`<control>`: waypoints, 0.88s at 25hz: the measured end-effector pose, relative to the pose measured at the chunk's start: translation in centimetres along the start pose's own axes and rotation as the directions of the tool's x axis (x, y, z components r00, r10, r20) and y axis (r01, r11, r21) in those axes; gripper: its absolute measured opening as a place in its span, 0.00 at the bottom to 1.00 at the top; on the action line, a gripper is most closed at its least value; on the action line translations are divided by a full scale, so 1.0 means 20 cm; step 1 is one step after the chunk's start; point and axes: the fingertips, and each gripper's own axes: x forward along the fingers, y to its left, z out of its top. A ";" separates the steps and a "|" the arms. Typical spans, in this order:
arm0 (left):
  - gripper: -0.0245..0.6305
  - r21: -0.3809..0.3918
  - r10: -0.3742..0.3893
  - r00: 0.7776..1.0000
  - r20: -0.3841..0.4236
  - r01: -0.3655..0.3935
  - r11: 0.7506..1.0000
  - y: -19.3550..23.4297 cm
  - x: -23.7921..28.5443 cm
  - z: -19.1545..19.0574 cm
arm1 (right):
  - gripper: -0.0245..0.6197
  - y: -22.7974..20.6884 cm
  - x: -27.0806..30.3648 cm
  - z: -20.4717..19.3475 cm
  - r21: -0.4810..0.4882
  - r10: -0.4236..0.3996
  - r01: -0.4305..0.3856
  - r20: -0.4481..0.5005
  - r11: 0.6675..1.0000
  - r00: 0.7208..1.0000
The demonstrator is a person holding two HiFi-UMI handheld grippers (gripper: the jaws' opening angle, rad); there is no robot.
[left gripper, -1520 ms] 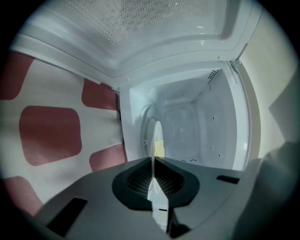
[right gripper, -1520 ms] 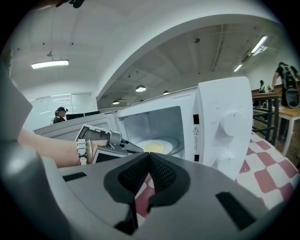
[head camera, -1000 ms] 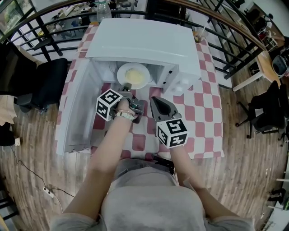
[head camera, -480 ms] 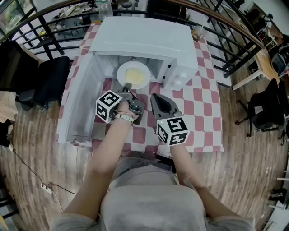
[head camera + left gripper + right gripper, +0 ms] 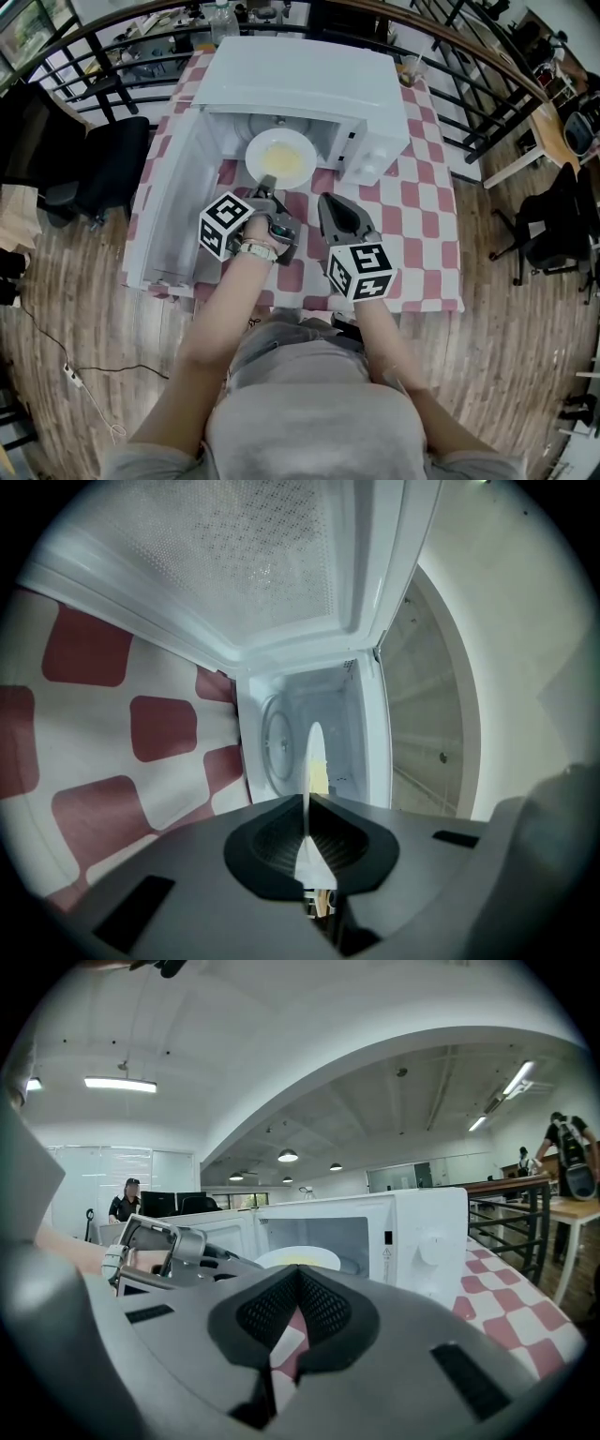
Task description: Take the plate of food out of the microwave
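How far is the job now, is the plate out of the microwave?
Done: the microwave door stands open. In hand: the left gripper has its jaws shut on the near rim of the plate, which sits at the opening, not yet clear. Left: draw it fully out onto the tablecloth.

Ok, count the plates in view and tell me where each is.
1. The plate, holding yellow food, is at the mouth of the open microwave, its near rim pinched by the left gripper. The microwave's inside is partly hidden.

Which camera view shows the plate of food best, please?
The head view: the plate shows from above, yellow food visible. The left gripper view shows it edge-on; the right gripper view, a low sliver.
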 end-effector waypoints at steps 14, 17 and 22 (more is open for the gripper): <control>0.06 0.036 -0.031 0.999 0.017 0.031 0.999 -0.08 -0.15 -0.07 | 0.08 0.00 -0.04 0.06 -0.010 -0.012 0.012 0.038 1.000 0.999; 0.06 0.028 -0.048 0.999 0.025 0.047 0.999 -0.09 -0.18 -0.08 | 0.08 0.01 -0.05 0.05 -0.021 -0.018 0.019 0.045 1.000 0.999; 0.06 0.046 -0.062 0.998 0.019 0.061 0.997 -0.11 -0.21 -0.12 | 0.08 0.02 -0.06 0.05 -0.036 -0.036 0.038 0.060 0.999 0.998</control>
